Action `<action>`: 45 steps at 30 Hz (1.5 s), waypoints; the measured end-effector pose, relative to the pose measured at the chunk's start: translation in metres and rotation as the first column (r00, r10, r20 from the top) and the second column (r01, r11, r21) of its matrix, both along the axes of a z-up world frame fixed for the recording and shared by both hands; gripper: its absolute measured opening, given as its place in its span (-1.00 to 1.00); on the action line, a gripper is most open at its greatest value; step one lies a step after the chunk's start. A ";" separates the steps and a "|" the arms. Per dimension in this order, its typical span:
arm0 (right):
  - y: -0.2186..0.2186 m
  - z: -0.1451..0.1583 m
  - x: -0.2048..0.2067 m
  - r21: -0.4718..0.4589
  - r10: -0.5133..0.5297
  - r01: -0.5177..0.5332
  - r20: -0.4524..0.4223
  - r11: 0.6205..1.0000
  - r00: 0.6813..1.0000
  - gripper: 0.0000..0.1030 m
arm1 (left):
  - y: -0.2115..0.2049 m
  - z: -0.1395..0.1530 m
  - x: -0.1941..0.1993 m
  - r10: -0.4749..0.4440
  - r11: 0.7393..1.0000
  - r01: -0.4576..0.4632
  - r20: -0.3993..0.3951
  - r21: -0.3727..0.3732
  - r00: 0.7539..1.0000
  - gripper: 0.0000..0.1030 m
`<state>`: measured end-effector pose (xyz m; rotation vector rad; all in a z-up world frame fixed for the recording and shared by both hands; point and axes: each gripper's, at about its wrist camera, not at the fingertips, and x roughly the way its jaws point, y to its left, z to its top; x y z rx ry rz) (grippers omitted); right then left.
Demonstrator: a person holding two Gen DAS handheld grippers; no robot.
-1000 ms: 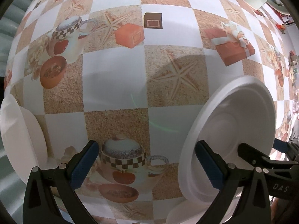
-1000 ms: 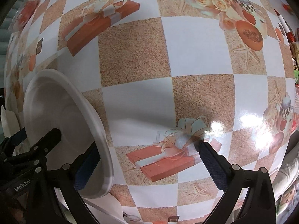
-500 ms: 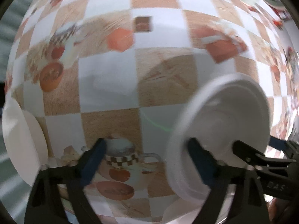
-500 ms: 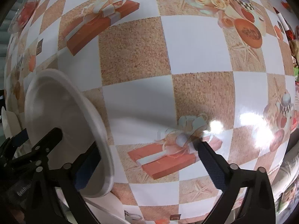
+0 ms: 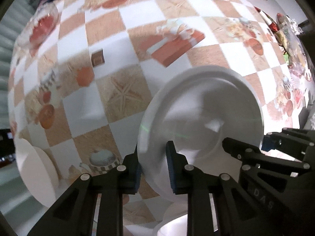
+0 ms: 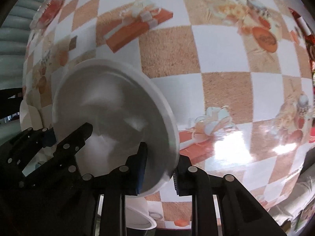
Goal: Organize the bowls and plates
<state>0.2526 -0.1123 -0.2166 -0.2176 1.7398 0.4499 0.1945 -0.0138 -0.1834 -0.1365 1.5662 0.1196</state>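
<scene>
Left wrist view: the left gripper point(image 5: 152, 168) is closing its fingers on the rim of an empty white plate point(image 5: 200, 122), whose opposite rim the right gripper point(image 6: 158, 169) pinches, closing too. A second ago both stood wide open. "DAS" is printed on the right gripper's body. Below lies the checkered surface point(image 5: 126, 92); another white dish point(image 5: 37, 175) sits at left.

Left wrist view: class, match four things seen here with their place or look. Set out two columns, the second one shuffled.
Things:
1 large plate
2 second dish
3 tablecloth
4 starfish print

Place or look:
a at the picture's left edge
b brown-and-white checks
c right of centre
d just left of the large plate

Pairs: 1c, 2a, 3b, 4d
</scene>
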 end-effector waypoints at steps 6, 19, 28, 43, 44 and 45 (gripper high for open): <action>-0.005 0.026 0.001 0.019 -0.004 0.003 0.047 1.000 0.999 -0.52 | -0.004 0.030 0.000 -0.015 1.000 0.014 0.061 0.012 0.998 -0.52; -0.026 0.064 -0.039 0.040 -0.017 0.015 0.068 0.999 0.998 -0.51 | -0.012 0.065 -0.028 -0.031 0.999 0.028 0.126 0.023 0.991 -0.52; -0.035 0.074 -0.067 0.027 -0.030 0.028 0.074 0.999 0.997 -0.50 | -0.026 0.078 -0.060 -0.053 0.999 0.051 0.142 0.017 0.988 -0.51; -0.055 0.086 -0.098 0.036 -0.091 0.088 0.084 0.995 0.992 -0.49 | -0.045 0.090 -0.090 -0.089 0.996 0.087 0.169 0.017 0.982 -0.51; -0.056 0.087 -0.099 0.038 -0.094 0.091 0.087 0.995 0.992 -0.49 | -0.045 0.092 -0.090 -0.089 0.996 0.087 0.176 0.016 0.980 -0.52; -0.057 0.089 -0.099 0.039 -0.099 0.095 0.090 0.995 0.991 -0.49 | -0.045 0.094 -0.090 -0.089 0.996 0.087 0.180 0.016 0.980 -0.51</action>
